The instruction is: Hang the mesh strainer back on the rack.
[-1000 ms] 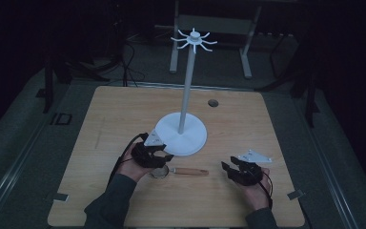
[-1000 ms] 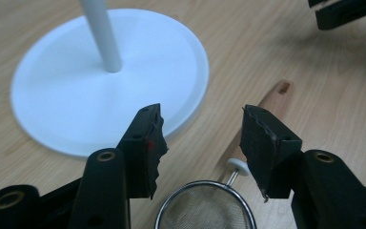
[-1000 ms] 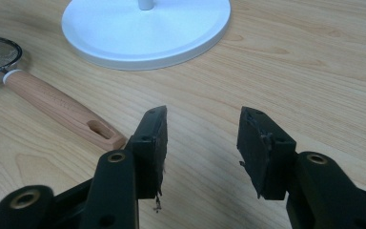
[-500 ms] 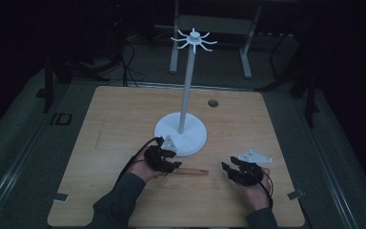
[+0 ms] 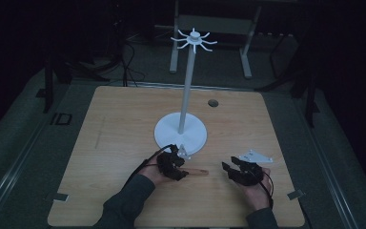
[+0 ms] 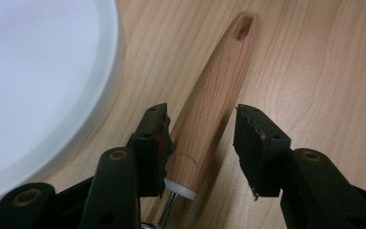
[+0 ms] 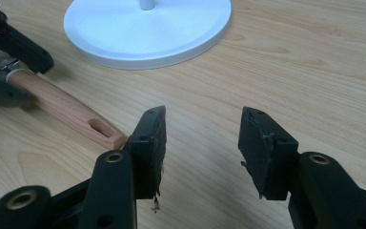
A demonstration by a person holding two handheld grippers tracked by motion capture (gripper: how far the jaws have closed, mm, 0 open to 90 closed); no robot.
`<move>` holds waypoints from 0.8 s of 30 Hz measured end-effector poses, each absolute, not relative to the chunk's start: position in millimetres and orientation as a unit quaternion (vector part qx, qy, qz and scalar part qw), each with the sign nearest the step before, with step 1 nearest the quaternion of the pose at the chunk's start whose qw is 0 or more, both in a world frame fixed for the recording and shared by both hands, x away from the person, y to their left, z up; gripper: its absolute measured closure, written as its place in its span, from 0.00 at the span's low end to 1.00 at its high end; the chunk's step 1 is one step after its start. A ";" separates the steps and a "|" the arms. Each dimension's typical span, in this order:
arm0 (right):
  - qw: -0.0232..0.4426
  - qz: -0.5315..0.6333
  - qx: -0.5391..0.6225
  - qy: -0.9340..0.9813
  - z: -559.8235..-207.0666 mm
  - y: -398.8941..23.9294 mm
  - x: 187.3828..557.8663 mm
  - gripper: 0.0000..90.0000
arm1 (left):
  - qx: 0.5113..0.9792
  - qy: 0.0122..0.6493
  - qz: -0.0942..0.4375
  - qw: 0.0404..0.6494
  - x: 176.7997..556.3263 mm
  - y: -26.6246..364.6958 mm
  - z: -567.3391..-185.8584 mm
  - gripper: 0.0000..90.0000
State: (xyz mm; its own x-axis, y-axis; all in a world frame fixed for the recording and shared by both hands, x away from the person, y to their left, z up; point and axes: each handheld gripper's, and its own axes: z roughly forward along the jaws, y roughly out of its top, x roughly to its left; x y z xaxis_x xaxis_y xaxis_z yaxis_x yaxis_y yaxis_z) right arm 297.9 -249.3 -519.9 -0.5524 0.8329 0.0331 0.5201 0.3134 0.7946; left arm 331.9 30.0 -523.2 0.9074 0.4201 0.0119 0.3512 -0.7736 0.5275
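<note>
The pale wooden handle with a slotted end (image 6: 214, 100) is lying flat on the light wood-grain bench (image 5: 114, 124), just beside the round white base of the tall white hook stand (image 5: 180, 133); the left gripper (image 6: 202, 136) is sitting over its metal-ferrule end with its fingers (image 6: 155, 138) spread either side, one against the wood, the other apart. The right gripper (image 7: 202, 138) is resting near the slotted end, its fingers (image 7: 150, 138) standing wide and holding nothing.

The only readable marking I see is "ID", in dark letters on the grey floor (image 5: 28, 143) left of my desk.
</note>
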 end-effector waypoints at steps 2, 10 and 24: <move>0.197 0.398 0.431 0.786 -520.2 -249.7 298.0 0.57 | 0.942 0.205 0.067 0.257 332.2 29.3 -524.2 0.66; 0.195 0.398 0.433 0.785 -521.6 -248.0 298.0 0.57 | 0.939 0.228 0.065 0.247 333.1 35.7 -521.4 0.75; 0.193 0.398 0.432 0.786 -522.6 -247.9 298.2 0.57 | 0.945 0.252 0.036 0.203 339.4 36.4 -527.2 0.72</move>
